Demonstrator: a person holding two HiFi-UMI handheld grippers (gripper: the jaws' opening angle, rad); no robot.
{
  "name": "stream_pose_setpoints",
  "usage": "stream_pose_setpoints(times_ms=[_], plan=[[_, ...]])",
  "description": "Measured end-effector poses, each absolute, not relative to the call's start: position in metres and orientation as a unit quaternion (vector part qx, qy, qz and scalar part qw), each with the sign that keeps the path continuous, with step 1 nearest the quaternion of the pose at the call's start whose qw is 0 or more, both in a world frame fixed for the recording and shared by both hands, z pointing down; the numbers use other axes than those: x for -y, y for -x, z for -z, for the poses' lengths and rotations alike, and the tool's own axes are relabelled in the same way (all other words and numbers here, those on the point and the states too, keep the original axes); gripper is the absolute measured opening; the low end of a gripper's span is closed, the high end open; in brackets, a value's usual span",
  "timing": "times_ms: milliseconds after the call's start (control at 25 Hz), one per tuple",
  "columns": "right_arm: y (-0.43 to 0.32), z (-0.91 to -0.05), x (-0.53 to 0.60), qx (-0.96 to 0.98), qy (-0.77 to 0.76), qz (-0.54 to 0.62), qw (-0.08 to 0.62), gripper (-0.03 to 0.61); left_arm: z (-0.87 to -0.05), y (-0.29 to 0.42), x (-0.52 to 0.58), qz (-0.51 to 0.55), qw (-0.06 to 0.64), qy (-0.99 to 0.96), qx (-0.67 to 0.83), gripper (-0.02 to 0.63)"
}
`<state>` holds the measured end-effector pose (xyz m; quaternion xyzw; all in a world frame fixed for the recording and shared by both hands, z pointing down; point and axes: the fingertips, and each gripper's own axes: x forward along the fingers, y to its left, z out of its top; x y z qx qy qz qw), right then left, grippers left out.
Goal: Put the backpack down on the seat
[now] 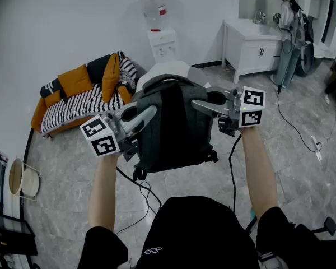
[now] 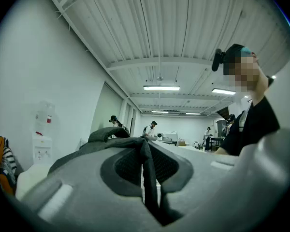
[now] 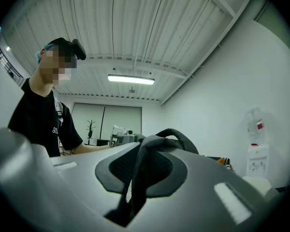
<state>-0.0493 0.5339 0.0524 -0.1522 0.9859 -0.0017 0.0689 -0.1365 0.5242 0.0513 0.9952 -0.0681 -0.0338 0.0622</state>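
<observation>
Over grey floor, left gripper and right gripper clamp the backpack, hanging upright.

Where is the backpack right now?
In the head view the backpack hangs mid-frame, held by the left gripper and right gripper, before the white seat, right of the striped sofa.

backpack — dark grey | sofa — black-white stripes | cushions orange | seat seemingly white
</observation>
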Motion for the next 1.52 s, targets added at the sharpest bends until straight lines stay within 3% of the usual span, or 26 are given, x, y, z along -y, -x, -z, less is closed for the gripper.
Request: stream_pose_setpoints(times_ms=[1520], plan=[[0.06,-0.042,-0.53,-0.984,0.163,-0.004,0.069,0.037,-0.05,0.147,-0.52,0.064,0.06,-0.993,0.076,0.026]])
